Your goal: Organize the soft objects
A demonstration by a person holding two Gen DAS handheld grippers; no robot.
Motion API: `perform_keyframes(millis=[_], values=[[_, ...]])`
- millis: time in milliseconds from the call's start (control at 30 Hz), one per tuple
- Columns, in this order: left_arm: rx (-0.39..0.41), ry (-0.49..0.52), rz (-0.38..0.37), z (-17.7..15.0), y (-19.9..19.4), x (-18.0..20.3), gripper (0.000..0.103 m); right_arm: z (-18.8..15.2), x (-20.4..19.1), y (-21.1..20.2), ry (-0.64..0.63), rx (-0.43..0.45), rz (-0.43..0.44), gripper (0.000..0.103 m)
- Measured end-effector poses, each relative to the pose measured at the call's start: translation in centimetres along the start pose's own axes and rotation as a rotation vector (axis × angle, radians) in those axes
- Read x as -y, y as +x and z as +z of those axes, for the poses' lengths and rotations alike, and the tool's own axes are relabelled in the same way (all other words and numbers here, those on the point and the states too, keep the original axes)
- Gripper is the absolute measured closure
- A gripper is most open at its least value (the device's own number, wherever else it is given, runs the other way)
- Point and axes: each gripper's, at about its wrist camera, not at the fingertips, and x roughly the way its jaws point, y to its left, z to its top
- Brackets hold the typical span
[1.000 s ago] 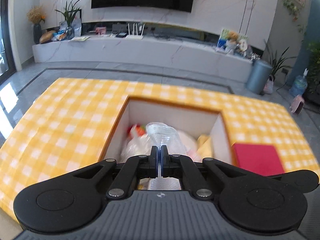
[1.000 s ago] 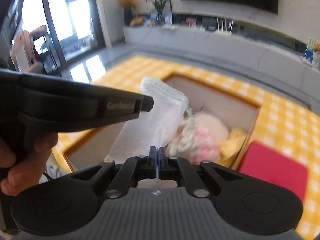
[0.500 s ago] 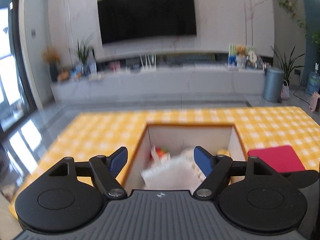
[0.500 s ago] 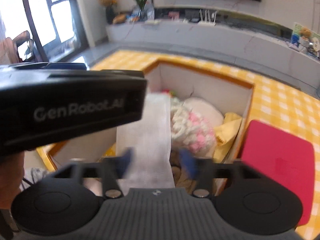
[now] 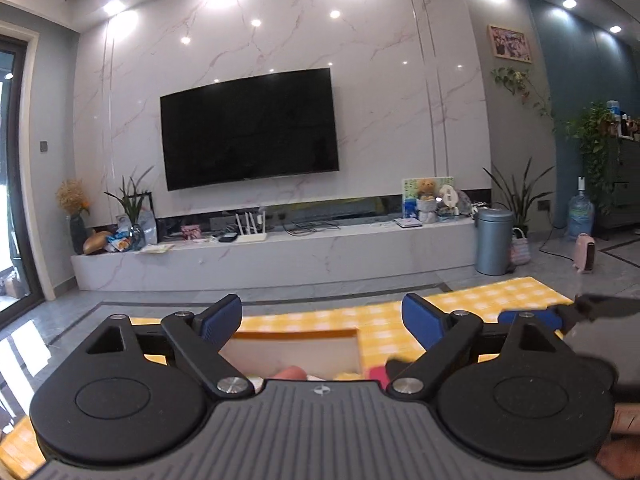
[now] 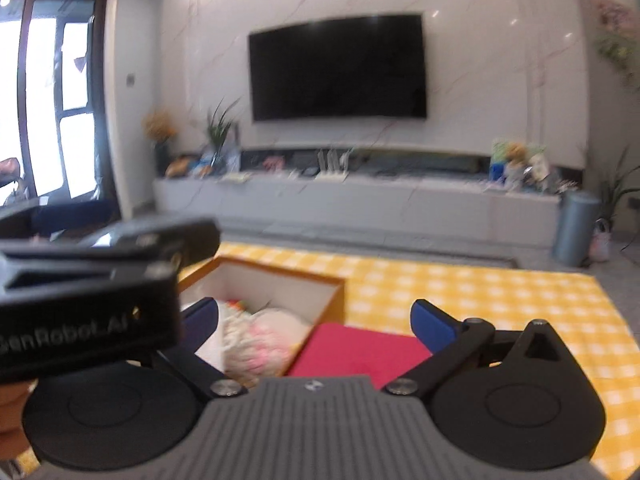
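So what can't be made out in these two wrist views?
- Box contents, left wrist view: hidden behind the left tongs' body.
- Near half of the box, right wrist view: covered by the left tongs.
- Pink-and-white soft item: too blurred to identify.
- Red pad: near edge cut off by the right tongs.

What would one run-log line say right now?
left gripper: open, empty | right gripper: open, empty | box: holds soft items | red cloth: outside box

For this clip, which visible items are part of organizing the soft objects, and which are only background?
Job items:
- wooden box
- pink-and-white soft item inside it
- red cloth beside the box
- left gripper, open, holding nothing
- right gripper, open, holding nothing

Background:
- television
- grey bin
- water jug
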Motion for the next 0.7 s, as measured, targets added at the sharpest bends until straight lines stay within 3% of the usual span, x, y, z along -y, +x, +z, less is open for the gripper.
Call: perform_keyframes(millis=[100, 233, 533, 700], values=[[-0.039, -0.034, -0.017, -1.0, 0.3, 0.8, 0.0, -0.9, 0.8, -0.8, -0.033, -0.002, -0.02, 0.003], [-0.067, -0.042, 0.014, -2.2, 0.7, 1.3, 0.0, -2.3, 1.2, -1.1, -0.075, 0.0, -0.051, 0.003], [-0.136, -0.074, 0.031, -3.3, 1.2, 1.3, 0.0, -3.3, 2.5, -1.2, -0.041, -0.027, -0.021, 0.003], [-0.127, -0.063, 0.059, -3.6, 0.5, 2.0, 0.0, -3.8, 2.7, -1.6, -0.029, -0.029, -0.021, 0.003]])
